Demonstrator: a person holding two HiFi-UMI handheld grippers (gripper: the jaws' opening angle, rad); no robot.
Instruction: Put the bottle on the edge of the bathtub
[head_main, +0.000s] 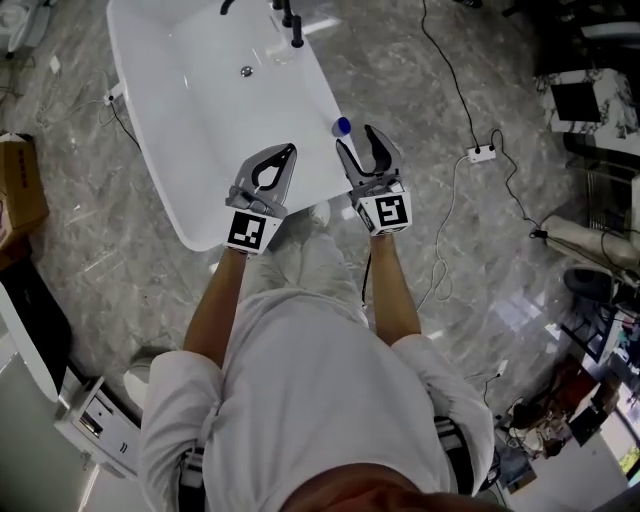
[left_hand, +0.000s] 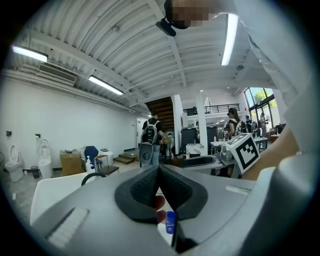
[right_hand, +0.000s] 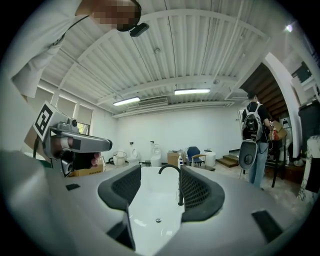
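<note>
White bathtub (head_main: 200, 110) fills the top of the head view, and the bottle (head_main: 342, 127) already stands on its near right rim, showing only a blue cap from above. From that I judge it to be upright, with its long axis vertical.

The right claw (head_main: 356, 142) is much the nearer. The bottle sits just beyond the tip of its inner jaw, slightly to the left of its line and not between the jaws. In its own view the right claw (right_hand: 160, 172) stands wide apart with nothing in it, and only the tub's basin and the dark faucet (right_hand: 179, 185) show through the gap.

The left claw (head_main: 289, 152) hangs over the tub's near end, farther from the bottle. Its tips are together and empty (left_hand: 159, 169). Through the slot beneath them the blue cap (left_hand: 170, 222) shows, off to the right.

If the bottle needs no more shifting, the job looks done or nearly so.

No brand or label on the bottle can be read. The only print is the square black-and-white marker on each claw's cube (head_main: 392, 211).
</note>
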